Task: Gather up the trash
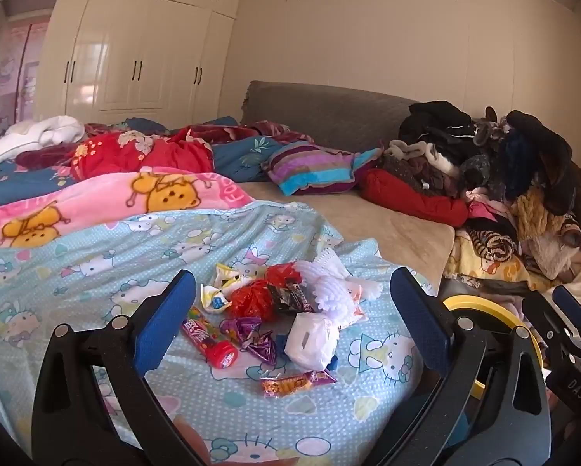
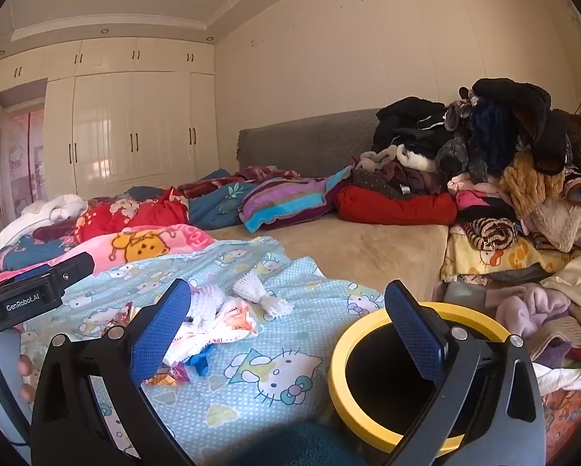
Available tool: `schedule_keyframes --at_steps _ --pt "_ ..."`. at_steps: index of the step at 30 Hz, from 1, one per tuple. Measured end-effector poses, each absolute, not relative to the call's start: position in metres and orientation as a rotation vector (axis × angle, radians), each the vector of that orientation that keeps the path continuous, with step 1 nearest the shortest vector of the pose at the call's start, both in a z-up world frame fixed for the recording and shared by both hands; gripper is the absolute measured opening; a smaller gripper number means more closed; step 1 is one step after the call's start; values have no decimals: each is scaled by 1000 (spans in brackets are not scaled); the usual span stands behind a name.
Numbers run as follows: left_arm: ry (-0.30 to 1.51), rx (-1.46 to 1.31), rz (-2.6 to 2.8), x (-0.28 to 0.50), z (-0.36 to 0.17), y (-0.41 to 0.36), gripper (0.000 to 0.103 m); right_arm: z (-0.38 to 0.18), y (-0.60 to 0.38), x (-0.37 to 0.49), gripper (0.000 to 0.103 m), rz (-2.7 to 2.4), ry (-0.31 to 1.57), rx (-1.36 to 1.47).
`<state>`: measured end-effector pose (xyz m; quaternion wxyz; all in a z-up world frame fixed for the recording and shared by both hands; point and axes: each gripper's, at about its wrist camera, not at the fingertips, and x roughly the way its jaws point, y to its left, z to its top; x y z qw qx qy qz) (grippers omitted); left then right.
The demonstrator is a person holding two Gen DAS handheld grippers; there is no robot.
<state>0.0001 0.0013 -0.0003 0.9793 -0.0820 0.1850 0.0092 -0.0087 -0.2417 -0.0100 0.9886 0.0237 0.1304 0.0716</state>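
My left gripper (image 1: 292,316) hangs with its jaws wide apart and nothing between them, framing the trash pile (image 1: 278,310) that lies in the lower middle of the left wrist view on the cartoon-cat sheet (image 1: 96,272). My right gripper (image 2: 288,324) is spread just as wide and also empty, with the yellow-rimmed bin (image 2: 339,369) in the lower right of its view, its right finger crossing in front of the dark opening. The main risk, as I judge it, is that the pieces touch and overlap: closing on the red crinkly bag (image 1: 253,299) could drag the dark wrapper (image 1: 290,297) or the white foam netting (image 1: 333,291) along, or pinch a fold of the sheet and pull the whole heap askew. Thin foil such as the orange wrapper (image 1: 296,380) could slip out of flat pads on the way to the bin. The candy tube (image 1: 208,338) is the easiest to read: it lies flat, its long axis running from upper left to lower right of the frame, the red cap toward the lower right, nearer me. The crumpled white tissue (image 1: 309,339) sits just right of the purple wrappers (image 1: 251,336); whether it rests on the blue scrap under it I cannot quite tell.
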Motion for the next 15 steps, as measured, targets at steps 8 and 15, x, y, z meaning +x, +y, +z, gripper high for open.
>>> schedule_keyframes --at_steps 8,15 --pt "363 -180 8 -4 1 1 92 -9 -238 -9 97 139 264 30" --pt "367 -164 -20 -8 6 -6 92 -8 -236 -11 97 133 254 30"
